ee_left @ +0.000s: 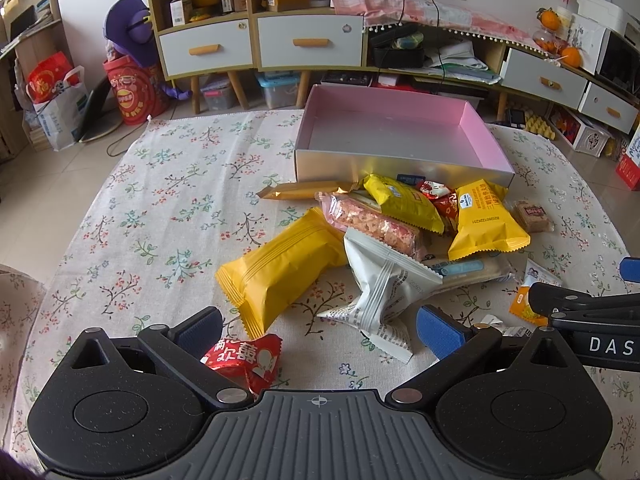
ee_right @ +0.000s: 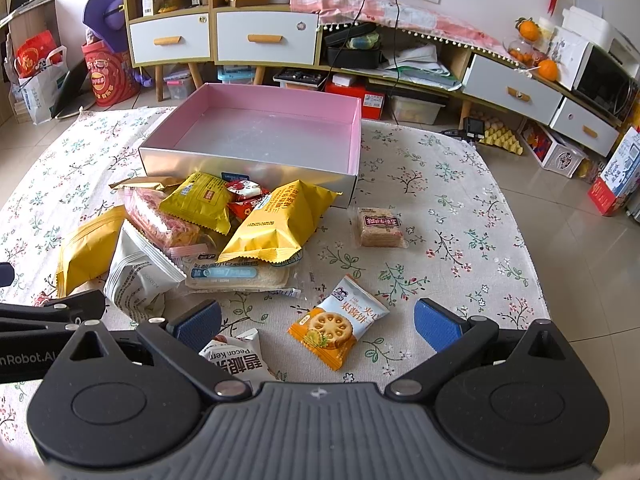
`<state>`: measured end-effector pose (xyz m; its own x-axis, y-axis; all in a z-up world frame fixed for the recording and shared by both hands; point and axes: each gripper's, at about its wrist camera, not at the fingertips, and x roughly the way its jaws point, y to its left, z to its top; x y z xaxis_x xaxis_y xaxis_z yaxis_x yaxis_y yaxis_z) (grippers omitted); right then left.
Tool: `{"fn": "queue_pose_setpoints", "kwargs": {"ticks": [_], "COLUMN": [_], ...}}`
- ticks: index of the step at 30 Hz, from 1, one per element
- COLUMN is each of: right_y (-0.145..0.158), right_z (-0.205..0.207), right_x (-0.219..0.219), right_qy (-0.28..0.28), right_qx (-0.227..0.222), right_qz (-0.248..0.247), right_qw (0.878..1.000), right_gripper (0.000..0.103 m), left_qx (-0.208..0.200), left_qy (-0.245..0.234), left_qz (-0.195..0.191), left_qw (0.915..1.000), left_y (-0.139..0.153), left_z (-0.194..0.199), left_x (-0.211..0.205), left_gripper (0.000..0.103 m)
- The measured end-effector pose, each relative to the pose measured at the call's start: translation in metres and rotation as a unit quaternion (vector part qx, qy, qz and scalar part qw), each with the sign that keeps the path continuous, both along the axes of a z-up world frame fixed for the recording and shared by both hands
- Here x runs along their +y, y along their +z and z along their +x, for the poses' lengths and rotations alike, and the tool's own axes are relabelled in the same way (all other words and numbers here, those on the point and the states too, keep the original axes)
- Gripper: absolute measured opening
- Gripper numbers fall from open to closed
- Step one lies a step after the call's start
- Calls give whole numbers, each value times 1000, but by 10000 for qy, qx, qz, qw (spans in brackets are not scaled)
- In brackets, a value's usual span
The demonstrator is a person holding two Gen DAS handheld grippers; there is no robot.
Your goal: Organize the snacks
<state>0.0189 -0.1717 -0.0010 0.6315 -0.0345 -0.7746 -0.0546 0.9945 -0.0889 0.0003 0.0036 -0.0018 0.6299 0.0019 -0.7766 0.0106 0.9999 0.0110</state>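
Observation:
A pile of snack packets lies on the floral tablecloth in front of an empty pink-lined box (ee_left: 478, 128) (ee_right: 356, 120). In the left wrist view my left gripper (ee_left: 320, 330) is open above the cloth, with a red candy packet (ee_left: 244, 360) by its left finger, a large yellow packet (ee_left: 280, 268) and a white packet (ee_left: 384, 292) just ahead. In the right wrist view my right gripper (ee_right: 318, 326) is open around an orange biscuit packet (ee_right: 336, 324); a white pecan packet (ee_right: 236, 358) lies by its left finger. A brown cake packet (ee_right: 378, 228) lies apart on the right.
The table (ee_right: 460, 216) ends at the right and far side, with tiled floor beyond. Shelves and drawers (ee_left: 308, 40) line the back wall. My right gripper's arm (ee_left: 592, 312) shows at the right of the left wrist view, close beside my left gripper.

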Motion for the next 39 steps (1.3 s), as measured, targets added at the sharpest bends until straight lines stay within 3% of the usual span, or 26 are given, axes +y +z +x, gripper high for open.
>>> {"fn": "queue_pose_setpoints", "kwargs": {"ticks": [24,35,39], "right_y": [-2,-8,-11], "right_z": [11,47,59], "right_x": [-5,-20,-27], "right_qy": [42,149,62], "right_qx": [53,562,659], "right_qz": [-96,870,1335], "right_qw": [9999,9945,9888], "right_gripper": [103,102,95], "left_qx": [-164,-153,-196], "left_qy": [-223,-940,-1207], "left_qz": [111,-127,-311], "left_qw": [9996,9954,9920], "left_y": [1,-17,-23], "left_z": [19,50,61], "left_x": [23,53,64], "left_gripper": [103,102,98]}}
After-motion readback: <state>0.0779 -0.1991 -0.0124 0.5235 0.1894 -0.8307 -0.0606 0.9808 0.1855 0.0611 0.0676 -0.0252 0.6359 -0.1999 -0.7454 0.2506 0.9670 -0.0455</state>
